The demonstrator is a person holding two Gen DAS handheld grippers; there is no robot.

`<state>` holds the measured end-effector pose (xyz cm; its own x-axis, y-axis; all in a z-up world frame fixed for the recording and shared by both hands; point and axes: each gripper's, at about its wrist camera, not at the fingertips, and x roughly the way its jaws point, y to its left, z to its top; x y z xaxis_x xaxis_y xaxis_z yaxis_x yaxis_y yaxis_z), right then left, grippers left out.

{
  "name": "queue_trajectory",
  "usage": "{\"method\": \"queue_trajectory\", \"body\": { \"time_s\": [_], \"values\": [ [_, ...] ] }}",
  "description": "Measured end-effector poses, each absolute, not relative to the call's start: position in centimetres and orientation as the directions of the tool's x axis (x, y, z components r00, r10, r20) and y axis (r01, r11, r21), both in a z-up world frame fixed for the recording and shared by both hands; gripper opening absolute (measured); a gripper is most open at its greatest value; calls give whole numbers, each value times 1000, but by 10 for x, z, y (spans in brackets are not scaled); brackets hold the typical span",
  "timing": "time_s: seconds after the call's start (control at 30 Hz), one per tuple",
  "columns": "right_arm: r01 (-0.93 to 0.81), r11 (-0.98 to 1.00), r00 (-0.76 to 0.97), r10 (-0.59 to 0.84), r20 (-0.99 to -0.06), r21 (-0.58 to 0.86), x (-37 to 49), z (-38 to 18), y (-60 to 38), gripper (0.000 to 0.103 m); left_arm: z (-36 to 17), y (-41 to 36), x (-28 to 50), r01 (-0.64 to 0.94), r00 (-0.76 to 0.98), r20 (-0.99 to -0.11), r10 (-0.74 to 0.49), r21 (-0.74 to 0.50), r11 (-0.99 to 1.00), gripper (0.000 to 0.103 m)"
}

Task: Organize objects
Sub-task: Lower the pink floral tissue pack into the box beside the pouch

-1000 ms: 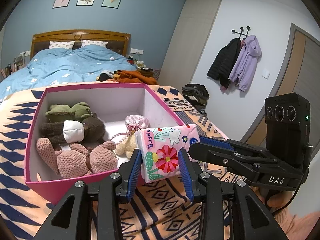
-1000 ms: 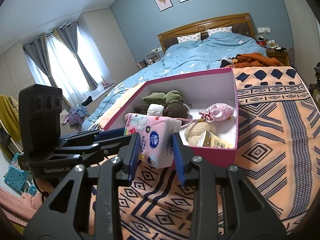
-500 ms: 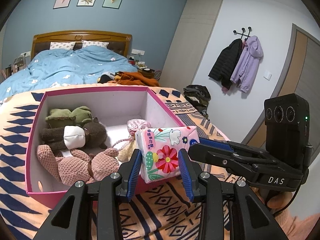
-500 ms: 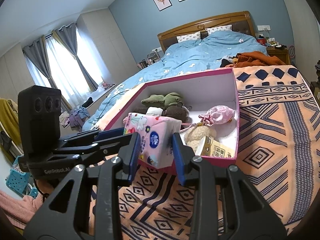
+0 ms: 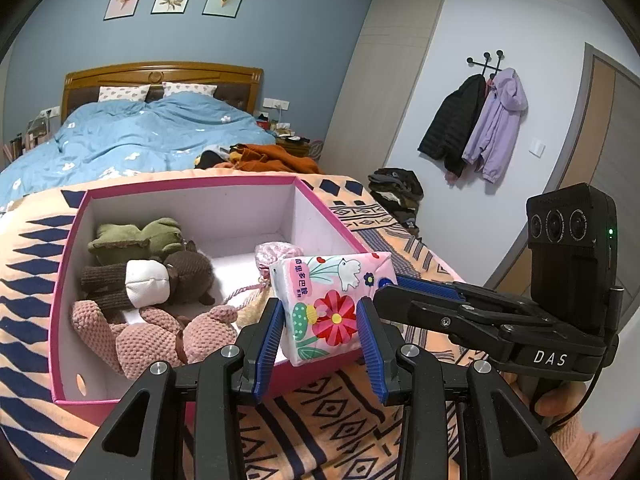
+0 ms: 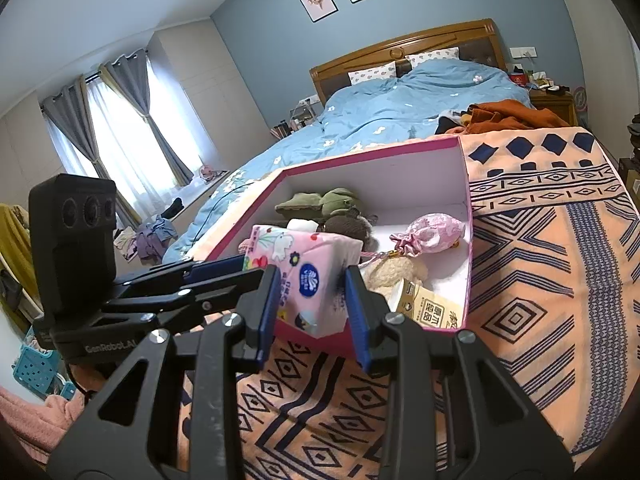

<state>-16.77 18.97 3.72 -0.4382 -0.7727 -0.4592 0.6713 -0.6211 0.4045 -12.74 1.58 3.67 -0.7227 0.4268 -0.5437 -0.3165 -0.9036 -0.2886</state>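
A pink floral tissue pack hangs over the near wall of the pink box, held from two sides. My left gripper is shut on its lower part. My right gripper is shut on its end, reaching in from the right in the left wrist view. Inside the box lie a green plush, a brown plush, a pink knit plush, a pink drawstring pouch, a cream plush and a small tan carton.
The box sits on an orange patterned blanket at the foot of a bed with a blue duvet. Orange clothes lie behind the box. Coats hang on the right wall above a dark clothes pile.
Both grippers have lifted the tissue pack slightly and edged it toward the box, so more of the box's inside shows. Neither grip has changed.
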Motion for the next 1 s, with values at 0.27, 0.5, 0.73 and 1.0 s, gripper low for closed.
{"method": "queue_trajectory", "body": {
  "time_s": [0.27,0.5,0.73,1.0],
  "values": [
    [667,-620,-434,-774,-461,414,-172,37,190,36,34,16,-135,-309,-725,-546,421,-288,-906,37],
    [660,-625,-433,-769,-470,416,-176,34,187,36,31,16,-139,-304,-721,-554,417,-288,-908,37],
    [655,-631,-432,-764,-479,416,-180,31,184,36,28,15,-143,-296,-716,-563,413,-290,-910,37],
    [645,-642,-429,-753,-499,414,-186,24,180,36,24,14,-147,-284,-712,-573,406,-293,-913,37]
  ]
}}
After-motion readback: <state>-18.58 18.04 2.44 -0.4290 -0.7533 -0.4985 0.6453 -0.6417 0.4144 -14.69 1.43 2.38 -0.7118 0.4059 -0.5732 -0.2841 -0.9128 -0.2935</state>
